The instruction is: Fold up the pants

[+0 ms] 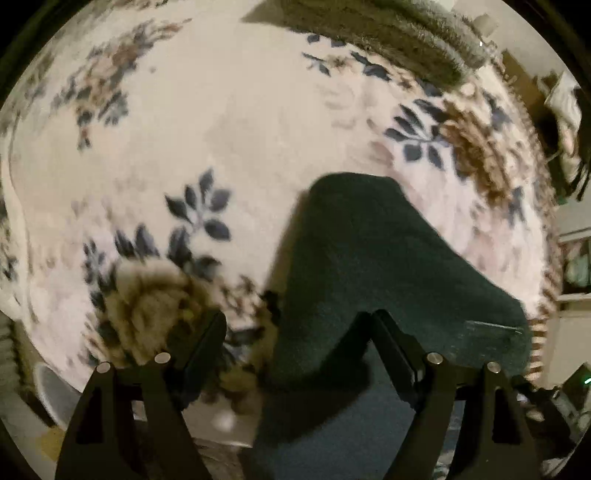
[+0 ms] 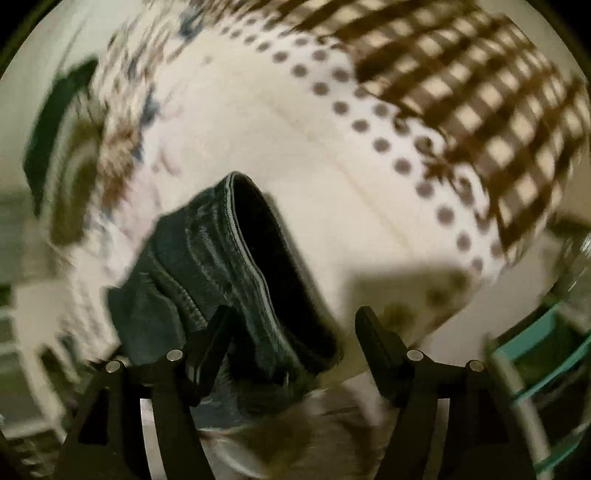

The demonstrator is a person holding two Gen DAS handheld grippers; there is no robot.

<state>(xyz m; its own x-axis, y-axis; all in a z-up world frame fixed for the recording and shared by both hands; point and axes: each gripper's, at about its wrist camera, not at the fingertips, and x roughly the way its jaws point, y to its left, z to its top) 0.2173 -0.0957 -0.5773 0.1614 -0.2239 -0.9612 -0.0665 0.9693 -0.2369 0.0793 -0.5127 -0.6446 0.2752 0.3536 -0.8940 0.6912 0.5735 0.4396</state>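
Observation:
Dark green-blue pants [image 1: 373, 258] lie on a cream floral blanket [image 1: 229, 122]. In the left wrist view a pant leg runs from under my left gripper [image 1: 297, 321] up to a rounded end. The left gripper is open, and its right finger [image 1: 391, 343] rests over the fabric. In the right wrist view the waistband [image 2: 251, 266] gapes open, showing the dark inside. My right gripper [image 2: 293, 317] is open, with its left finger [image 2: 214, 332] touching the waistband and its right finger [image 2: 376, 339] over bare blanket. Both views are motion-blurred.
A grey-green shaggy throw [image 1: 388, 33] lies at the blanket's far edge. A brown checked cloth [image 2: 480, 103] and a dotted border [image 2: 369, 122] cover the right part of the bed. Teal shelving [image 2: 546, 354] stands at the right, and cluttered furniture [image 1: 569, 258] lines the bedside.

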